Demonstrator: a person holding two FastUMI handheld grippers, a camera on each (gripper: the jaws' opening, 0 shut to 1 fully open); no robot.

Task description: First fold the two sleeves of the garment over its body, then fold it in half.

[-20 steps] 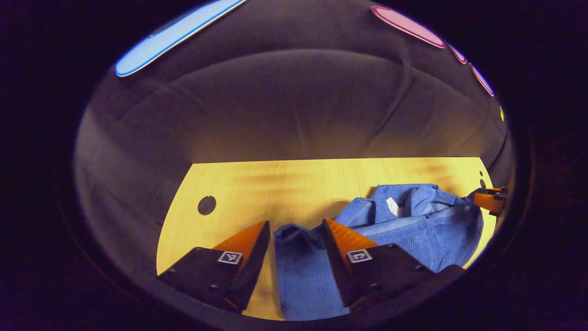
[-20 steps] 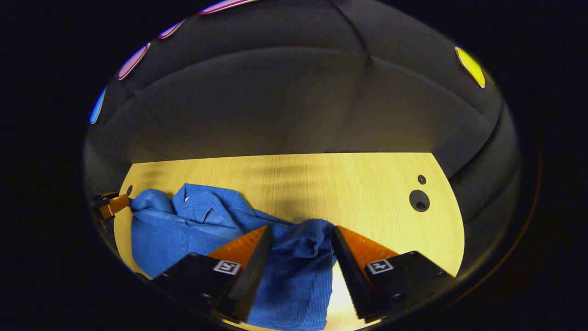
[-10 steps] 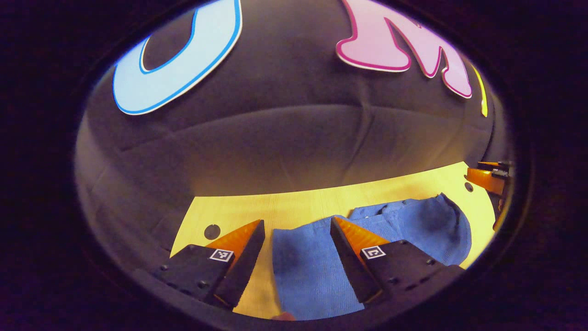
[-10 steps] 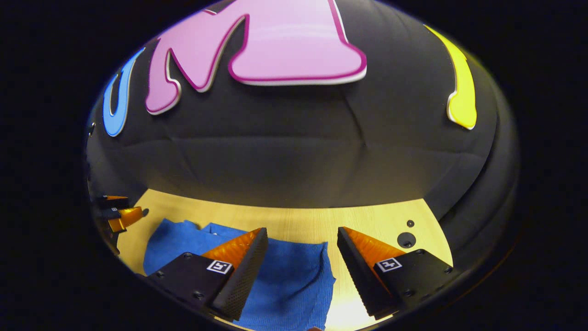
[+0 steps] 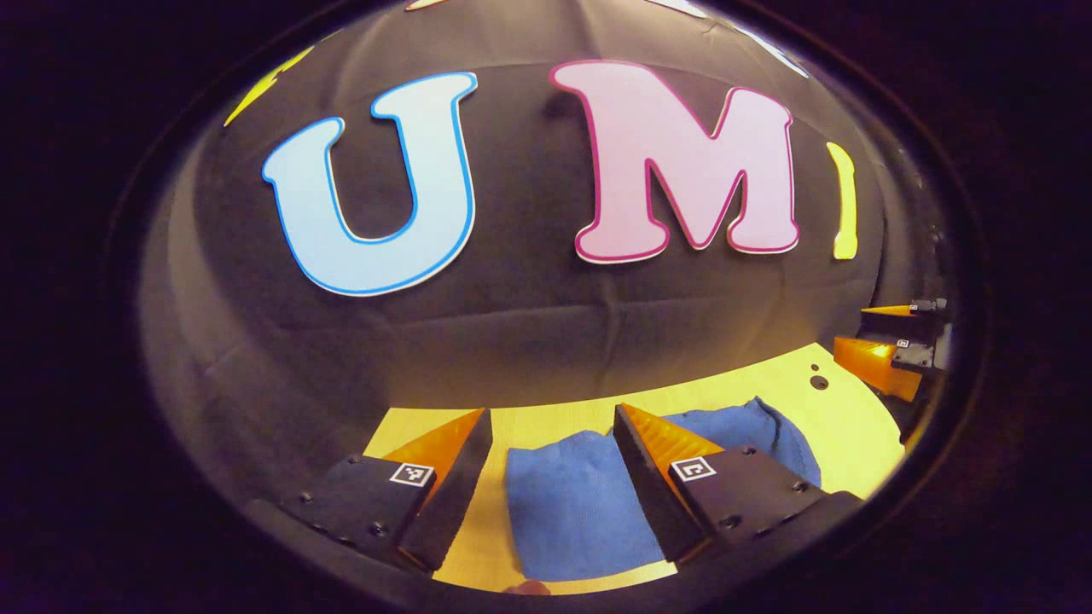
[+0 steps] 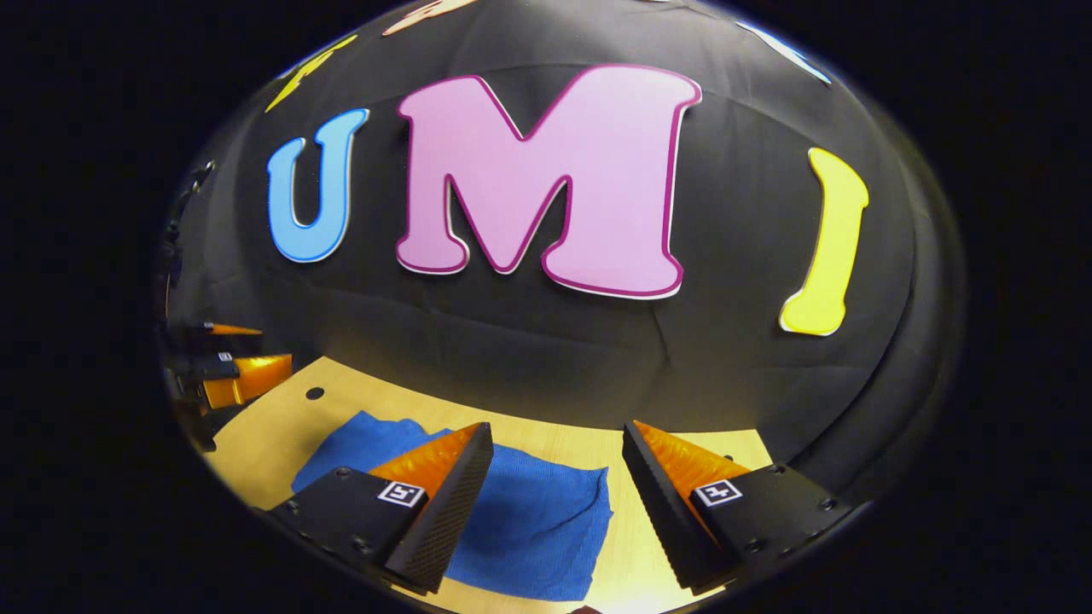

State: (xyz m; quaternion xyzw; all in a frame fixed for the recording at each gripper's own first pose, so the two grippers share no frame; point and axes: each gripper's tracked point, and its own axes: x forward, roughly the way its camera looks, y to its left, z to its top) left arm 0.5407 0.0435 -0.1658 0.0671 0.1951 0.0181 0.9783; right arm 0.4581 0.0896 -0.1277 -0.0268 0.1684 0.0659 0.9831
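Garment: blue knit sweater (image 5: pixel 572 512) lies folded flat on the surface (image 6: pixel 281 426), near its front edge.
Left hand-held gripper (image 5: pixel 550 426): jaws wide apart, holding nothing, raised above cloth.
Right hand-held gripper (image 6: pixel 559 439): same, spread & empty.
Handling: soft, light, floppy; you'd pinch edge/corner w/ both, or folds slip.

Strong fisheye bending in both views; edges curve and dim toward rim. Warm light falls on wooden table (image 5: pixel 845 418), brightest at lower right of left gripper view and bottom centre of right gripper view. Booth wall dim, shaded near table edge. Focus fairly sharp, no motion blur.
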